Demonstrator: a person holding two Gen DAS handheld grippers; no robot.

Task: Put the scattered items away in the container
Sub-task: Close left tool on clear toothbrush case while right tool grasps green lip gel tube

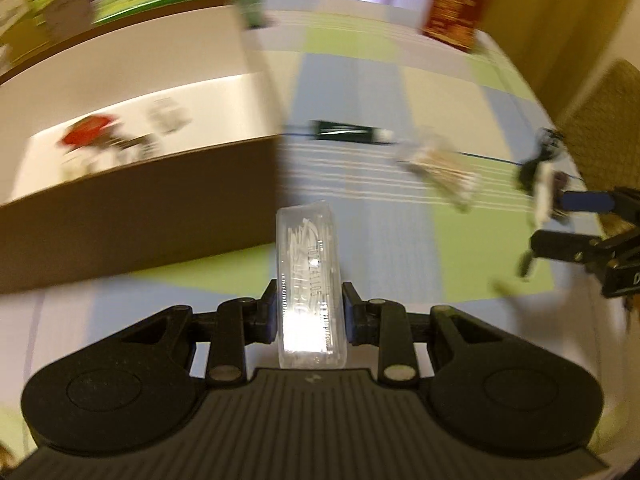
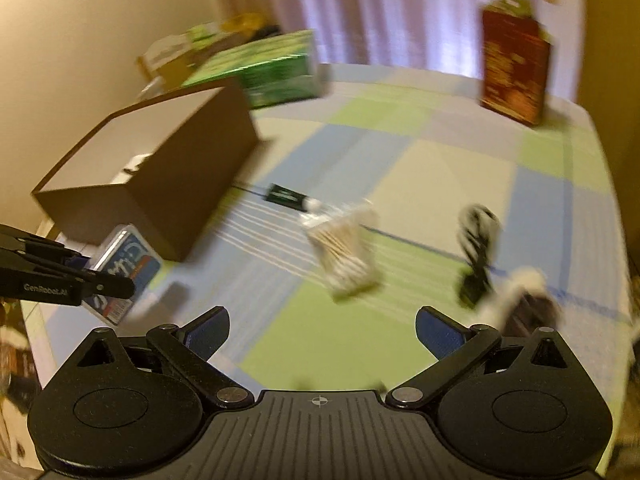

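Your left gripper (image 1: 309, 312) is clamped on a clear plastic case (image 1: 307, 280), its two blue pads pressing the case's long sides while the case points straight ahead of the fingers, raised above the checked tablecloth (image 1: 360, 92). Ahead and to the left of this gripper stands the brown box (image 1: 140, 216), open at the top; only the left wrist view looks into its white interior, where a red item (image 1: 86, 136) and some darker, blurred pieces lie on the bottom. Ahead and to the right of the left gripper lie a dark green tube (image 1: 348, 132), a clear pack of cotton swabs (image 1: 440, 172) and a black-and-white tangle (image 1: 540, 172), all smeared by motion. Your right gripper (image 2: 322, 334) is spread wide with nothing between its blue pads. Its view alone shows the case's other face, a blue-and-red label (image 2: 128, 276), held in the left gripper at the lower left, just beside the near corner of the box. From the right gripper, the swab pack lies straight ahead, the green tube beyond it, and the tangle ahead and to the right, well apart from the box. At the far side of the table stand a green carton (image 2: 276, 68) behind the box and a dark red bag (image 2: 514, 72) to the far right.
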